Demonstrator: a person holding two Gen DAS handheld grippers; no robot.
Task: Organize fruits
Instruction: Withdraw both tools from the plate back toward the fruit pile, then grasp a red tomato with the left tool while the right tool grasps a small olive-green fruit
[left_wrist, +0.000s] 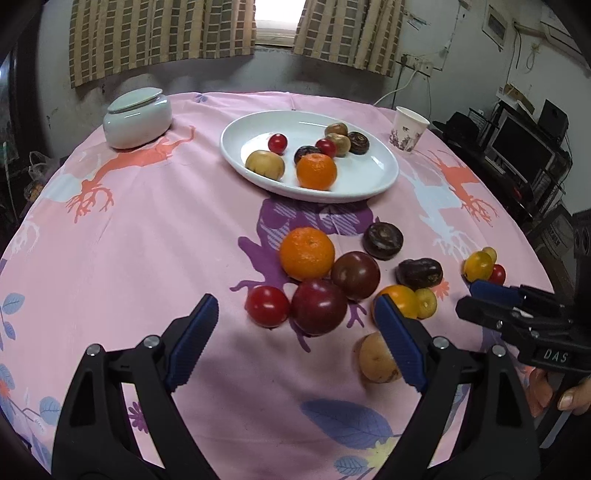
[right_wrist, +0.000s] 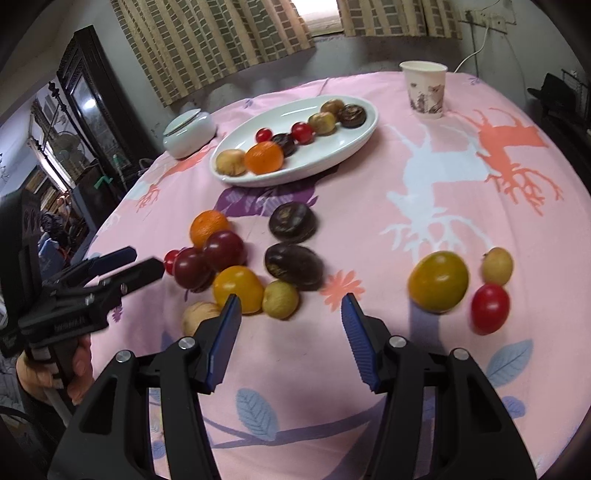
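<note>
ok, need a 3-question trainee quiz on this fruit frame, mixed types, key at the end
1. True or false: the white plate holds two oranges.
2. Multiple choice: what is between the fingers of the left claw? A) the orange on the cloth B) nothing C) the paper cup
3. Fill in: the lidded white jar stands on the ____ tablecloth.

Key:
1. False. One orange is on the plate; the other lies on the cloth.
2. B. The left claw is open and empty, and so is the right claw.
3. pink
</note>
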